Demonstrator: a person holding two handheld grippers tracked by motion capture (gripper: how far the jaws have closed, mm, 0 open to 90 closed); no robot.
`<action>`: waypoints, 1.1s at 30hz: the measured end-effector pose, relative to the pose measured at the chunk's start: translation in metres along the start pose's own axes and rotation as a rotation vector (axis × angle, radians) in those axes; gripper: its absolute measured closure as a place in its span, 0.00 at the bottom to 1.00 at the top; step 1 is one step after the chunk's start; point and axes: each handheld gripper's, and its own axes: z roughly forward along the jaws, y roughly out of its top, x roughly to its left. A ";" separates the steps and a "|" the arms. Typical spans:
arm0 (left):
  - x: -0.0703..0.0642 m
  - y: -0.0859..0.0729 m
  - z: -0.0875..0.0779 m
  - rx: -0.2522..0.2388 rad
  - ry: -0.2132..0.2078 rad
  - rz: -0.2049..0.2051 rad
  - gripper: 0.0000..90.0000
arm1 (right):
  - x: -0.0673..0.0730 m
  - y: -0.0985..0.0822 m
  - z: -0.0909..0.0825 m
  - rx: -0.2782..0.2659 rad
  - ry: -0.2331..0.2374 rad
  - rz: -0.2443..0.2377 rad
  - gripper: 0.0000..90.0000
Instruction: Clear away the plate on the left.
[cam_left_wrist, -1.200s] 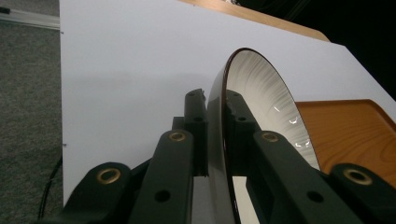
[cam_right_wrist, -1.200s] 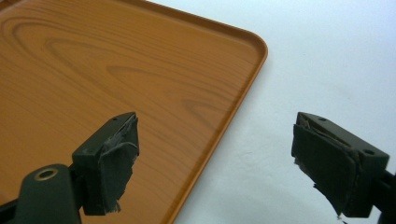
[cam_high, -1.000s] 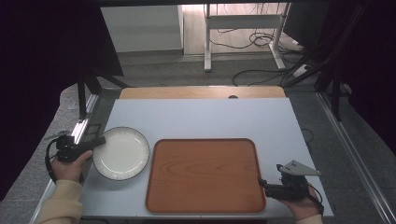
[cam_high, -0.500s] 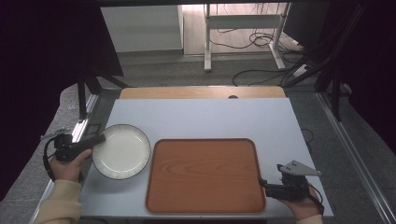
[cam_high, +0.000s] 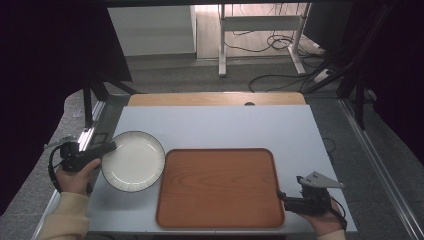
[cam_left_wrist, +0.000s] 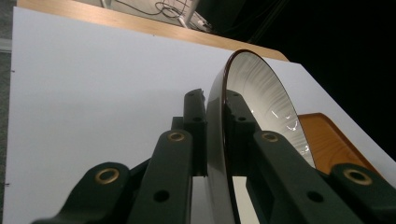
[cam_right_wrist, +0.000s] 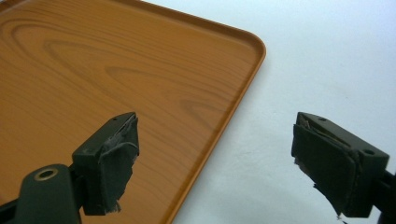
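Note:
A white plate with a dark rim (cam_high: 134, 161) sits at the left of the white table, its right edge reaching the left rim of the wooden tray (cam_high: 220, 187). My left gripper (cam_high: 110, 147) is shut on the plate's left rim. In the left gripper view the jaws clamp the plate (cam_left_wrist: 261, 93) edge-on at the left gripper (cam_left_wrist: 214, 95), with the tray (cam_left_wrist: 327, 140) beyond. My right gripper (cam_high: 280, 196) stands open by the tray's front right corner. Its jaws are wide apart over the tray (cam_right_wrist: 116, 60) edge at the right gripper (cam_right_wrist: 215, 154), with nothing between them.
The tray's surface is bare. A wooden strip (cam_high: 215, 99) runs along the table's far edge. Beyond it lie a metal stand (cam_high: 260, 40) and cables (cam_high: 280, 80) on the floor. White table (cam_high: 225, 127) lies open behind the tray.
The left gripper and the plate have edged slightly to the right, toward the tray. The right gripper has stayed where it was.

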 end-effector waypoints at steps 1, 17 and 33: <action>0.000 0.000 0.000 0.000 0.000 0.000 0.91 | 0.000 0.000 0.000 0.000 0.000 0.000 0.17; -0.008 0.000 0.006 0.008 -0.018 0.004 0.91 | 0.000 0.000 0.000 0.001 -0.002 -0.001 0.17; -0.021 0.003 0.012 -0.005 -0.070 0.011 0.91 | 0.000 0.000 0.001 0.004 -0.002 -0.004 0.17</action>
